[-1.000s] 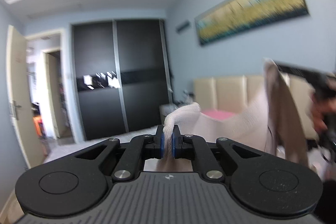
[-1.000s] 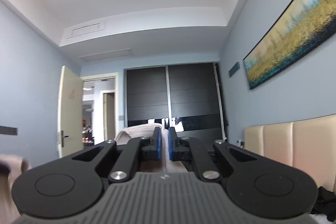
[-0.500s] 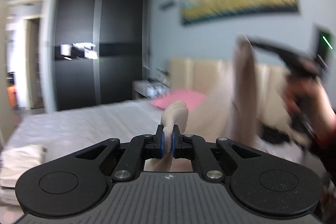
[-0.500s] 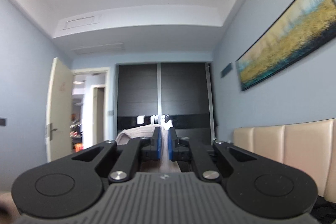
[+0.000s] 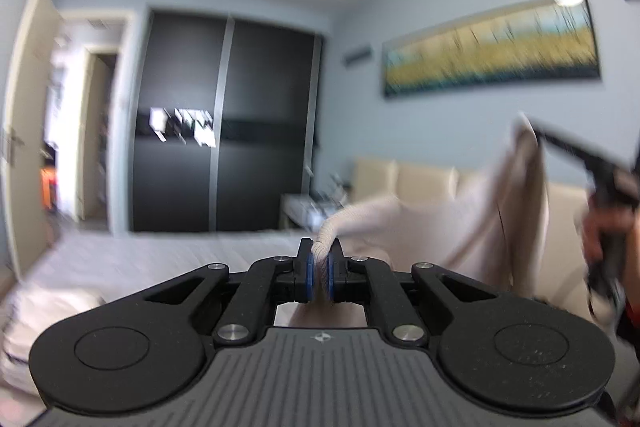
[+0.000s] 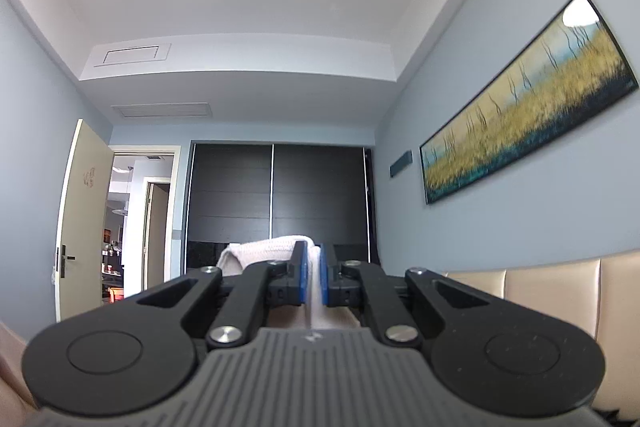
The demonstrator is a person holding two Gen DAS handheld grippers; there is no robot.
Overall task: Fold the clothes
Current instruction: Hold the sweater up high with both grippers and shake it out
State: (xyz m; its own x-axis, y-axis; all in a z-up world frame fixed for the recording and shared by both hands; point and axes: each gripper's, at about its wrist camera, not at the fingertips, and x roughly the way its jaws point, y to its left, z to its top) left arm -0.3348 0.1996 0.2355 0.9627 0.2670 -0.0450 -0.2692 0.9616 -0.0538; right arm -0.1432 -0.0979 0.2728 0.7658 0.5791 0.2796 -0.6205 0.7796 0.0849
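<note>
A pale beige knit garment (image 5: 472,211) hangs in the air between my two grippers above the bed. My left gripper (image 5: 319,269) is shut on one thick edge of it, which bulges up between the blue pads. In the left wrist view the cloth stretches right and up to my right gripper (image 5: 538,137), held by a hand at the frame's right edge. In the right wrist view my right gripper (image 6: 314,277) is shut on the garment (image 6: 266,253), a fold of which shows just past the left finger.
A bed with a pale cover (image 5: 168,259) lies below, with folded light cloth (image 5: 36,323) at the lower left. A cream padded headboard (image 6: 560,287) runs along the right wall under a long painting (image 6: 528,115). Dark wardrobe doors (image 6: 276,203) and an open door (image 6: 82,219) stand ahead.
My left gripper has swung back up and left, so the wardrobe and doorway fill more of its view. The garment stays stretched between both grippers, and the right wrist view has tilted slightly.
</note>
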